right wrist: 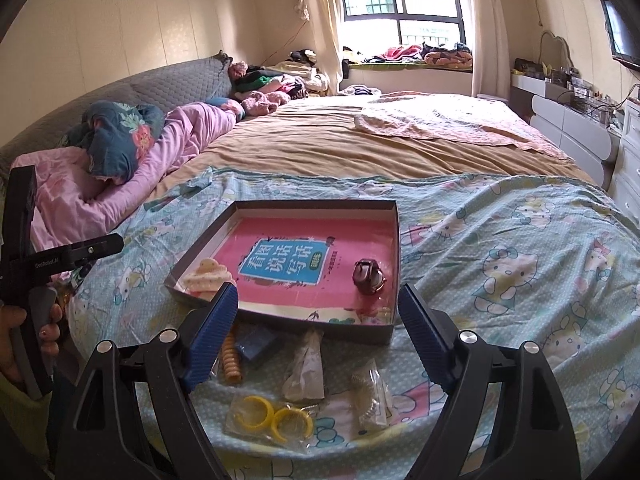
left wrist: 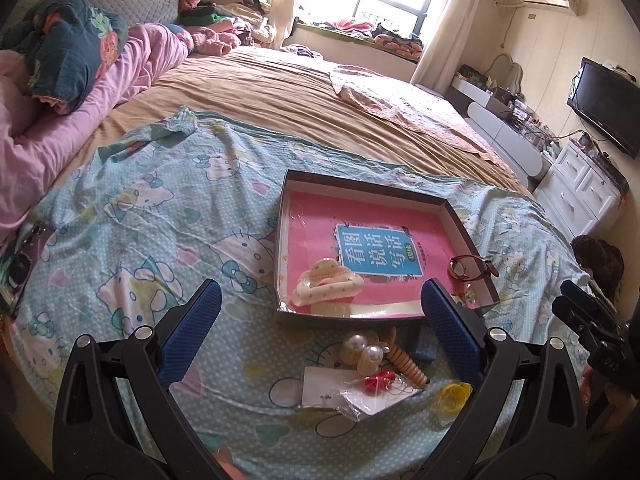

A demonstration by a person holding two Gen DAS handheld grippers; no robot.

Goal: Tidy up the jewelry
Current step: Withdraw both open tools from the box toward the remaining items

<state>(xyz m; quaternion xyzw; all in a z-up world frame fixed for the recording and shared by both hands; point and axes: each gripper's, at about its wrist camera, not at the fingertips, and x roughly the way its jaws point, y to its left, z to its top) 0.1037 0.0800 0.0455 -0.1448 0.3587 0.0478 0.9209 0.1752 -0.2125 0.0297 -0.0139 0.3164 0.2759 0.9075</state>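
Note:
A shallow dark box (left wrist: 460,216) (right wrist: 394,240) with a pink book as its floor lies on the Hello Kitty sheet. In it lie a cream hair claw (left wrist: 326,286) (right wrist: 208,276) and a dark red clip (left wrist: 472,267) (right wrist: 368,276). In front of the box lie loose items: pearl hair ties (left wrist: 362,350), an orange spiral tie (left wrist: 406,364) (right wrist: 232,360), a red piece on a white card (left wrist: 378,382), yellow rings in a bag (right wrist: 272,420) (left wrist: 454,396), small clear bags (right wrist: 306,364) and a blue piece (right wrist: 256,344). My left gripper (left wrist: 322,332) and right gripper (right wrist: 318,334) hover open and empty above these items.
The bed holds pink bedding (right wrist: 120,184) and a blue floral quilt (left wrist: 72,52) at the left. White drawers (left wrist: 580,192) and a TV (left wrist: 604,104) stand at the right. The right gripper's body (left wrist: 592,320) shows at the left view's right edge, and the left gripper's body (right wrist: 32,256) at the right view's left edge.

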